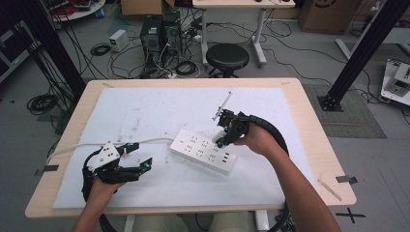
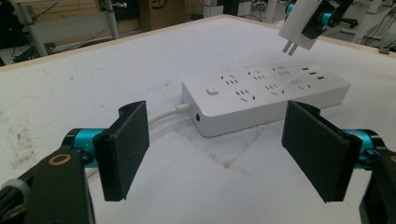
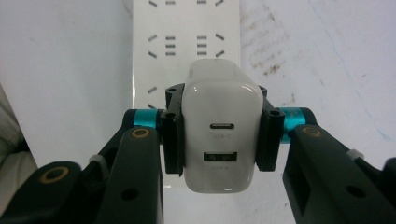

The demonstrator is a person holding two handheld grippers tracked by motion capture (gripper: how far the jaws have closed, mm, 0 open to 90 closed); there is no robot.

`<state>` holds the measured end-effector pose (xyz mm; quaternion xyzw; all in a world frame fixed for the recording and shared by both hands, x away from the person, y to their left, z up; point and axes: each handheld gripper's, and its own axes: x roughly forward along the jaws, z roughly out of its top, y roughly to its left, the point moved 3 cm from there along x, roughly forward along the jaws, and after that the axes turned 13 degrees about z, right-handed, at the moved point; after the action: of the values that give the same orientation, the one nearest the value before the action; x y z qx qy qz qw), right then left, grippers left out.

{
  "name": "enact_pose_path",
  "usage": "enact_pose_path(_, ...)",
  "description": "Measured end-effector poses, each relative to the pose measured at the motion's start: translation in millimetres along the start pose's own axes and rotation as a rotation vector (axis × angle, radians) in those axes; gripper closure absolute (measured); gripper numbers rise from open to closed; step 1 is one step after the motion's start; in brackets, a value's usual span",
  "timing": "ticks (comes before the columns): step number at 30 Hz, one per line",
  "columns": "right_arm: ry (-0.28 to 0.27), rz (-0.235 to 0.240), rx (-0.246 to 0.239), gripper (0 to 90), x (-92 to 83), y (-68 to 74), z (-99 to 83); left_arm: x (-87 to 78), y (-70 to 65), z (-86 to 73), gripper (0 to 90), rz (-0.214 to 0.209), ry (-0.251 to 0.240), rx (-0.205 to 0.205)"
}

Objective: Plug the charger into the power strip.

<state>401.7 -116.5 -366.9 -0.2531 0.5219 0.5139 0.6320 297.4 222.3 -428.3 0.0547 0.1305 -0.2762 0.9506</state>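
Note:
A white power strip (image 1: 204, 151) lies on the white mat, its cord running off to the left. In the left gripper view the power strip (image 2: 266, 95) sits just beyond my open left gripper (image 2: 229, 149), whose jaws stand wide apart with nothing between them. My right gripper (image 3: 218, 140) is shut on a white USB charger (image 3: 219, 135), held above the power strip (image 3: 187, 32) with its prongs pointing down. The charger (image 2: 301, 25) hangs over the strip's far end. In the high view my left gripper (image 1: 138, 154) rests left of the strip and my right gripper (image 1: 223, 137) hovers over it.
The wooden table (image 1: 309, 121) carries a white mat (image 1: 145, 111) with scuff marks. A black stool (image 1: 227, 57), computer towers (image 1: 159, 34) and tangled cables stand on the floor behind. Black frame posts (image 1: 360, 50) rise at both sides.

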Motion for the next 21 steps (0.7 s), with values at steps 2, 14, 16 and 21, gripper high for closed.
enact_pose_path(2, 0.011, 0.000, 0.008, 63.1, 1.0, -0.4, -1.2, -0.5, 0.0, -0.1, 23.3, 0.000, -0.002, -0.002)
enact_pose_path(14, 0.092, 0.027, -0.017, 63.1, 19.7, -0.2, 6.7, -4.7, 3.2, -1.8, 23.3, 0.010, -0.007, -0.010)
enact_pose_path(16, 0.109, 0.022, -0.025, 63.1, 22.1, -0.6, 8.0, -5.2, 4.5, -2.5, 23.3, 0.011, -0.007, -0.009)
enact_pose_path(21, 0.138, 0.014, -0.035, 63.2, 25.3, 0.1, 12.8, -4.7, 5.0, -4.5, 23.3, 0.009, -0.007, -0.018)
